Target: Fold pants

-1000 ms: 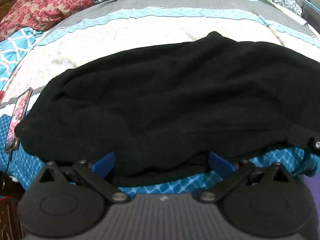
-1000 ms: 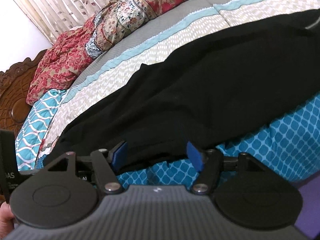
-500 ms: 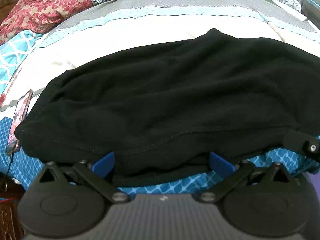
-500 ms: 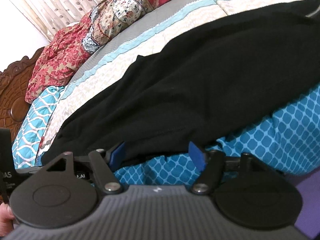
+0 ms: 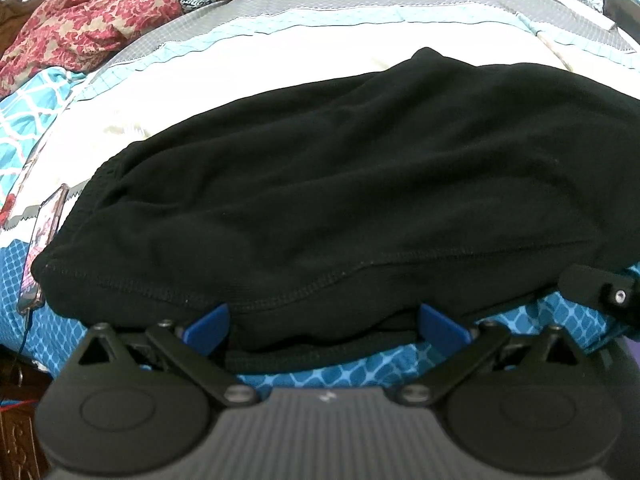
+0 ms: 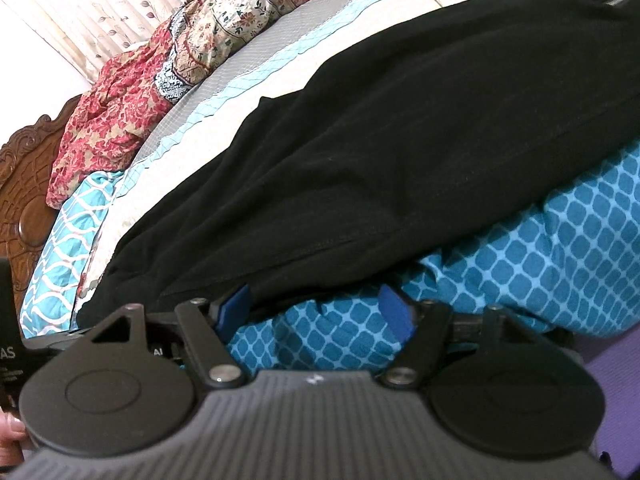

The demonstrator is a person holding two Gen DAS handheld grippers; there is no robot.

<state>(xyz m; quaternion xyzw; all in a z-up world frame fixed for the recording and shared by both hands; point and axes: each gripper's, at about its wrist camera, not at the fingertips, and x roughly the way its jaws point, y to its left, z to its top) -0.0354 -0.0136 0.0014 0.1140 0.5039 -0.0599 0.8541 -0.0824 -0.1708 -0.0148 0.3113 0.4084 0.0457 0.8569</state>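
Black pants [image 5: 340,200] lie spread across the bed, their stitched near edge hanging toward the bed's front. My left gripper [image 5: 324,326] is open with its blue pads [image 5: 208,326] on either side of that near edge, cloth lying between the jaws. In the right wrist view the pants [image 6: 400,140] stretch from lower left to upper right. My right gripper [image 6: 316,312] is open at the pants' near edge, with blue patterned sheet between its jaws; its left pad [image 6: 236,304] touches the black cloth.
The bed has a blue lattice sheet [image 6: 560,248] at the front and a cream, teal and grey striped cover [image 5: 280,48]. Red floral bedding [image 5: 80,24] lies at the back. A phone [image 5: 42,248] lies at the left. A carved wooden headboard [image 6: 24,184] stands left.
Both grippers have drawn slightly back and down along the pants' near edge. The hem seam now shows in the left view, and more blue sheet shows between the right jaws.
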